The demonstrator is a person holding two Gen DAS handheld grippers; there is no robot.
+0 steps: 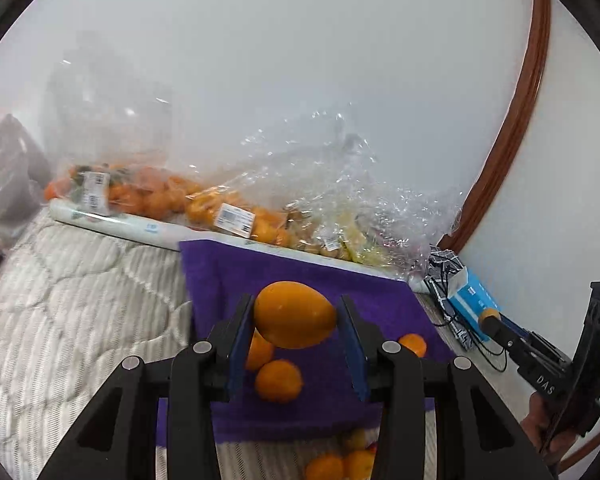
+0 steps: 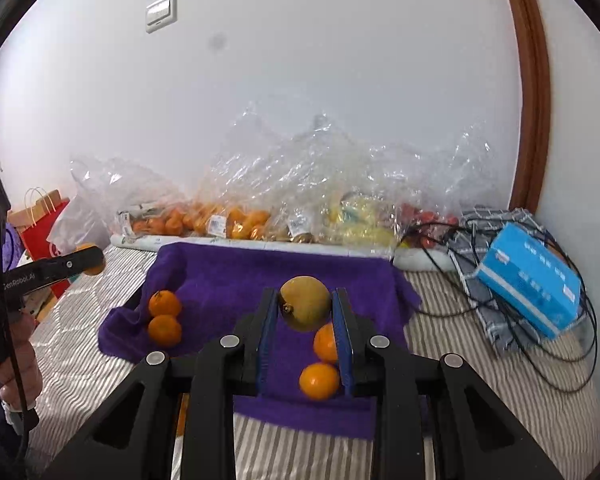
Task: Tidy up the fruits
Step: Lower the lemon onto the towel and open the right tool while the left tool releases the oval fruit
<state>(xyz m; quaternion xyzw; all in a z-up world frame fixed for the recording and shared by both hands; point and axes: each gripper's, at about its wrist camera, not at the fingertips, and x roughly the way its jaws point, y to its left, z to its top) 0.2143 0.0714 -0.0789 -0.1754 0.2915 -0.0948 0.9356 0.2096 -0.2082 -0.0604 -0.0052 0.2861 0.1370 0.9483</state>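
From the left wrist, the left gripper (image 1: 295,316) clamps an orange fruit (image 1: 294,314), long axis crosswise, above the purple towel (image 1: 320,276); from the right wrist, the right gripper (image 2: 305,305) pinches a yellow-green fruit (image 2: 306,303) over that towel.

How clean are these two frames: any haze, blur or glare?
Left wrist view: milky haze over the upper left washes out the clear bags; held orange fruit stays sharp. Right wrist view: clearer, glare glints on crinkled plastic; fisheye bends the door frame.
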